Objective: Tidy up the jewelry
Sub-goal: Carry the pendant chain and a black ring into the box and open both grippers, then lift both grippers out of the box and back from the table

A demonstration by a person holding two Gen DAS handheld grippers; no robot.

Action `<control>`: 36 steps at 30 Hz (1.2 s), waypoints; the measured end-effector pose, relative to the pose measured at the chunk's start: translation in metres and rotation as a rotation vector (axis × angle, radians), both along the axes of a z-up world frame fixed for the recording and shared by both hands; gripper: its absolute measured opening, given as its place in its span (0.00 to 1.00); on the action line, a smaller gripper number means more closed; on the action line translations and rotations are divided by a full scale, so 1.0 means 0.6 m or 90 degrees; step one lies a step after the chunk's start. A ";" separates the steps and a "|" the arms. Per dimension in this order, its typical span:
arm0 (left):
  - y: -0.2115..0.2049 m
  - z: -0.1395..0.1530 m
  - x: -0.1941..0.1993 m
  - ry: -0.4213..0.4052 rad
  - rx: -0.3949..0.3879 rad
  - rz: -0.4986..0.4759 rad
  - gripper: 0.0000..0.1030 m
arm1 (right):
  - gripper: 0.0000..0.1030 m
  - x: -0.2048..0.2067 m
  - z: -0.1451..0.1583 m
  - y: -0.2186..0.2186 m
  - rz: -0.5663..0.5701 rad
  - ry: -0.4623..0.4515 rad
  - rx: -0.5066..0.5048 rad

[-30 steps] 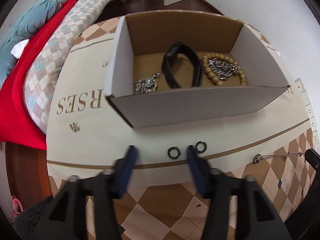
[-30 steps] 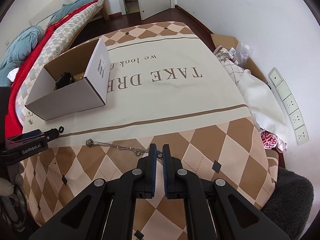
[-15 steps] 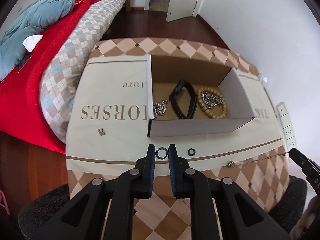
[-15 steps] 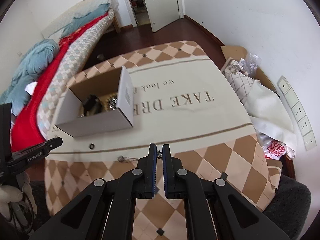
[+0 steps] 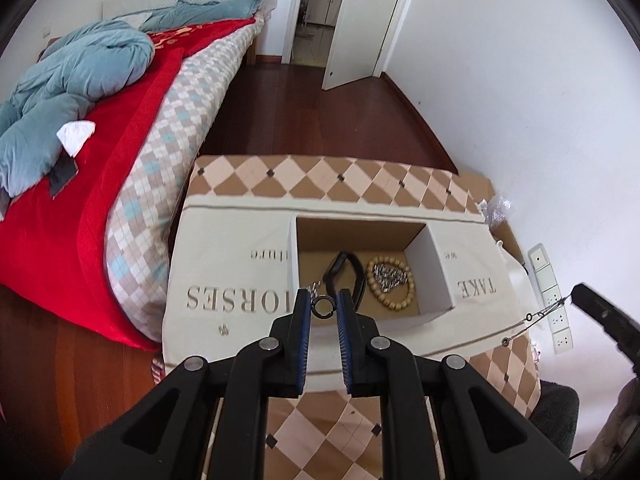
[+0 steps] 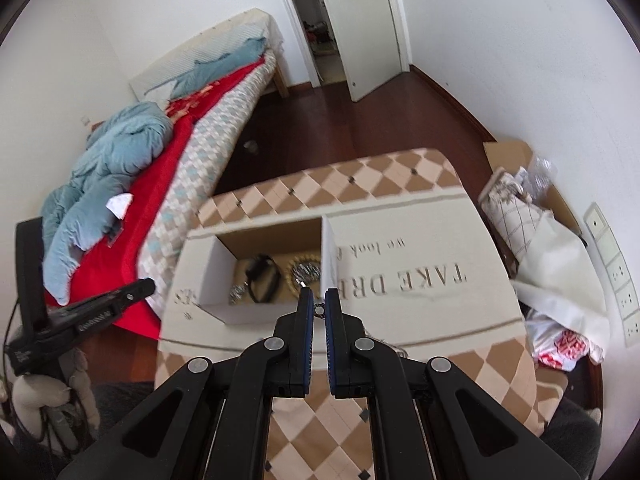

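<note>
Black ring (image 5: 322, 306) pinched between the blue pads of the left claw (image 5: 322, 307), right at the tips, raised above the worktop (image 5: 240, 236) just near of the white cardboard box (image 5: 434, 276). Jaws recently drawn in around that ring, now gripping it. Silver chain (image 5: 536, 315) nipped at one end in the right claw (image 6: 319, 309), pressed nearly together, and strung slantwise down leftward from the tip toward the worktop's right edge. Inside the box: black band (image 5: 345, 270) in the middle, wooden bead bracelet (image 5: 394, 298) to its right around a silver heap, small silver piece at the left. Tiny trinket (image 5: 223, 330) lying alone on the cloth, well left of the left claw.
</note>
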State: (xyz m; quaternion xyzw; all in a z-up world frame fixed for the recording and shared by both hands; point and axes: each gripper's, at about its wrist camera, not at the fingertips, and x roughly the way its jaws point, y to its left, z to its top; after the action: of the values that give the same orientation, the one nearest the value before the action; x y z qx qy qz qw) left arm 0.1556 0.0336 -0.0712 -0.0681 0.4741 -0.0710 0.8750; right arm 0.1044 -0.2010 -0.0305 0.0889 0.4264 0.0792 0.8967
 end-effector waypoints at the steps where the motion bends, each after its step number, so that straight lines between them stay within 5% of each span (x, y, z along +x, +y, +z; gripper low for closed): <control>1: -0.001 0.004 0.006 -0.004 0.000 -0.001 0.10 | 0.06 0.006 0.013 0.005 0.004 -0.010 -0.001; 9: -0.011 -0.011 0.086 0.017 -0.003 -0.026 0.10 | 0.06 0.096 0.073 0.072 0.059 -0.053 -0.014; 25: -0.026 -0.151 0.198 0.153 -0.015 -0.037 0.12 | 0.06 0.264 -0.078 0.116 0.078 0.057 -0.084; 28: -0.025 -0.149 0.205 0.156 -0.024 -0.024 0.30 | 0.07 0.276 -0.095 0.110 0.081 0.095 -0.062; 30: -0.022 -0.138 0.206 0.143 -0.013 -0.012 0.60 | 0.13 0.279 -0.105 0.105 0.082 0.116 -0.056; 32: -0.017 -0.124 0.202 0.124 -0.016 -0.001 0.61 | 0.49 0.276 -0.109 0.099 0.079 0.122 -0.048; 36: -0.006 -0.103 0.193 0.095 0.013 0.023 0.91 | 0.60 0.261 -0.105 0.085 0.063 0.117 -0.050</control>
State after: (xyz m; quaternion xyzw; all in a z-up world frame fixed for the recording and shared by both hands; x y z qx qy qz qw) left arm 0.2713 0.0297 -0.1333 -0.0731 0.5375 -0.0450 0.8389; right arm 0.2610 -0.1503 -0.0938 0.0395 0.5137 0.0983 0.8514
